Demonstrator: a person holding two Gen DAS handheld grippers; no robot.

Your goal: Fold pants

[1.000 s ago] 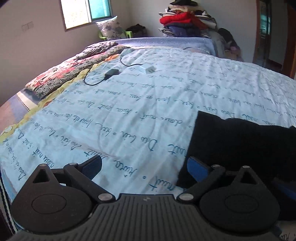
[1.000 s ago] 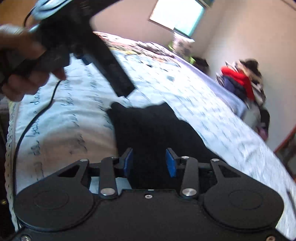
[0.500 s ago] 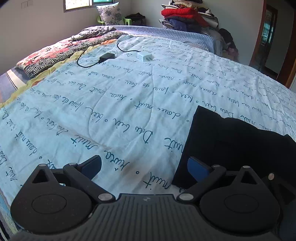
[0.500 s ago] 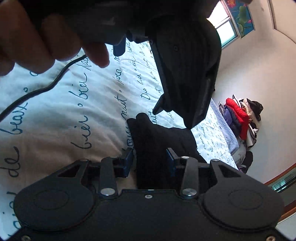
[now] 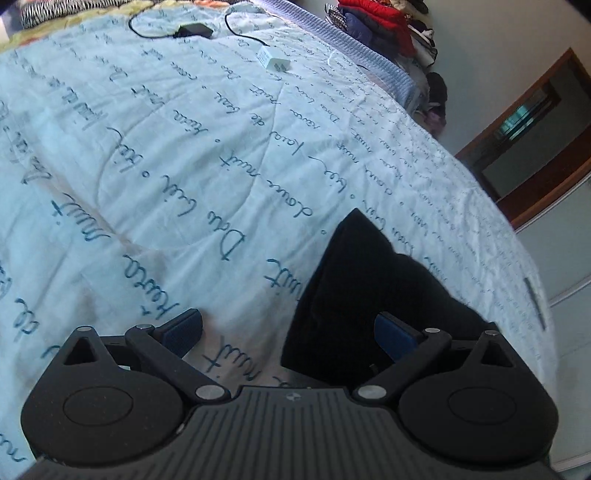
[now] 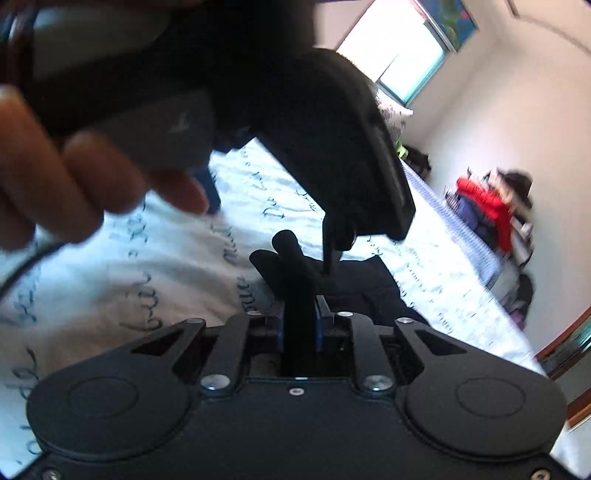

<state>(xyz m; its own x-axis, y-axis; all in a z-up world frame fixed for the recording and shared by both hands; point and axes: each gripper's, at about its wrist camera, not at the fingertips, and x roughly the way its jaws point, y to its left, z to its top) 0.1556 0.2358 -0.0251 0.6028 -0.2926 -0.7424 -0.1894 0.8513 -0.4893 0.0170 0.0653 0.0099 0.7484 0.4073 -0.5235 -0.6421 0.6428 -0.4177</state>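
The black pants [image 5: 354, 295] lie on the bed [image 5: 184, 155]. The right tool [image 6: 298, 328] is closing, pinching a corner fold; the left tool [image 5: 288, 328], wide open, straddles the edge and must clamp next.

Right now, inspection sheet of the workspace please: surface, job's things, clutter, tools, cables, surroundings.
Surface: bed with pale blue quilt printed with script.
Job's things: black pants lying near the bed's near edge.
Clutter: black adapter and white box at the far side; patterned blanket at the far corner.
Tools: left tool wide open, one pad over the pants; right tool closing on a fold of the pants.
Cables: black cable looped at the adapter.
Surroundings: clothes pile, window, wooden door frame.
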